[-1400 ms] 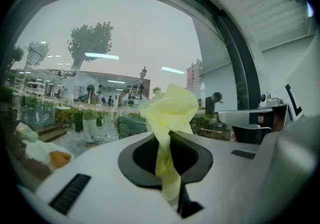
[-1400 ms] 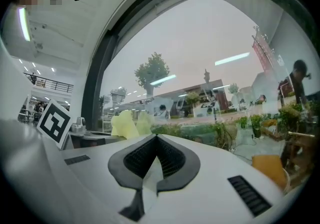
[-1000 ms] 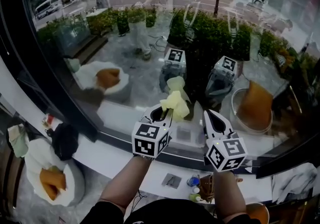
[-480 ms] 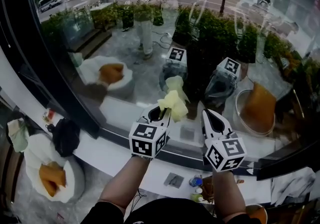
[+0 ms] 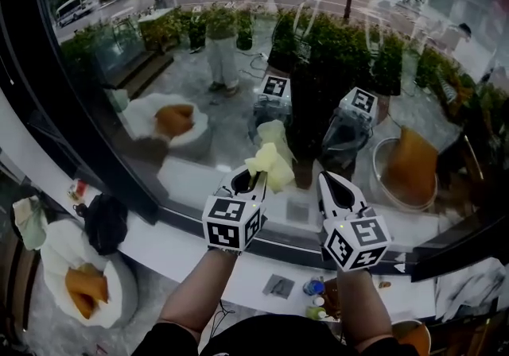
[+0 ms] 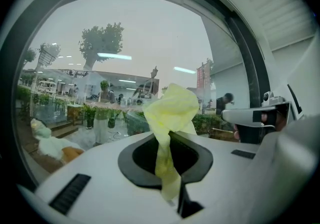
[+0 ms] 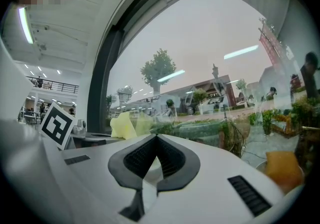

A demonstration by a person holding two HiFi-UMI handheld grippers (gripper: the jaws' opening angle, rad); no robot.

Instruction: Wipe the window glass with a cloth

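Left gripper (image 5: 256, 180) (image 6: 170, 178): clenched on soft, crumpled yellow cloth (image 5: 270, 166) (image 6: 171, 110), bunched at 12 o'clock, close to smooth window glass (image 5: 238, 60). Right gripper (image 5: 329, 184) (image 7: 148, 168), 3 o'clock: jaws together, empty. Curved black frame (image 5: 75, 104) at 9 o'clock.

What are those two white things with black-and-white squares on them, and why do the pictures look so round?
Those are two hand-held grippers, tools with two jaws that a person holds, one in each hand. The marked cubes are part of them. The head view comes from a camera on the person's head, looking down. The left hand-held gripper pinches a yellow cloth close to the window glass. The right hand-held gripper has its jaws together and holds nothing. The two gripper views come from little cameras riding on each gripper, looking along its jaws. Their wide lenses bend everything round. The farther grippers are only reflections in the glass. Below runs a white ledge with a few small things, too small to tell.
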